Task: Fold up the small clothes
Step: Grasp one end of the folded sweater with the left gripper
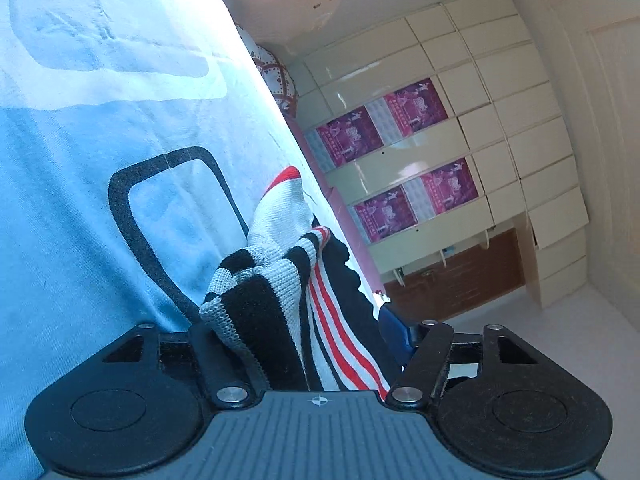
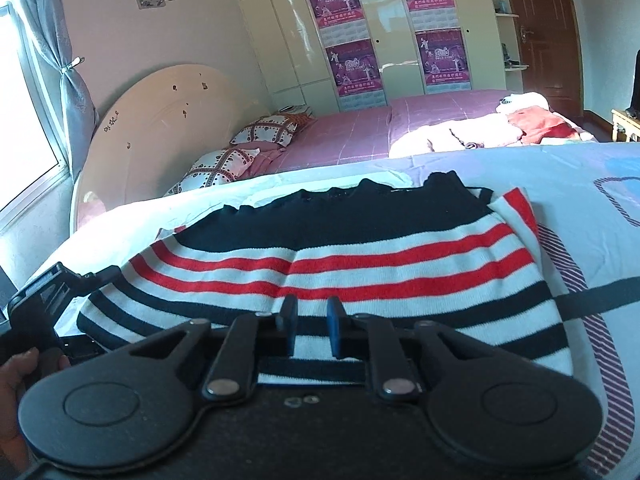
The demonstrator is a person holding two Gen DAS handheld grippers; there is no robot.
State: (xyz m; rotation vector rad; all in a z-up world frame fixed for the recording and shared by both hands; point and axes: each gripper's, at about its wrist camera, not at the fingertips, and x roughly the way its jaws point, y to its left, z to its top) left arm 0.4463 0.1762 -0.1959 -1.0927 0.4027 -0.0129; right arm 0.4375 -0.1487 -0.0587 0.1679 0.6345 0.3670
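A small knit sweater (image 2: 360, 256) with navy, white and red stripes lies folded on a light blue printed sheet (image 2: 560, 176). My right gripper (image 2: 312, 320) hovers just over its near edge, blue-padded fingers a narrow gap apart, nothing between them. My left gripper (image 2: 52, 292) shows at the sweater's left end in the right wrist view. In the left wrist view the left gripper (image 1: 304, 344) has a bunched fold of the sweater (image 1: 280, 280) filling the space between its fingers; the fingertips are hidden by the cloth.
The sheet (image 1: 100, 160) covers the work surface. Behind it is a bed with a purple cover (image 2: 360, 128), patterned pillows (image 2: 224, 164) and a pile of clothes (image 2: 500, 128). A cream wardrobe with purple posters (image 2: 356, 40) and a brown door (image 2: 548, 32) stand beyond.
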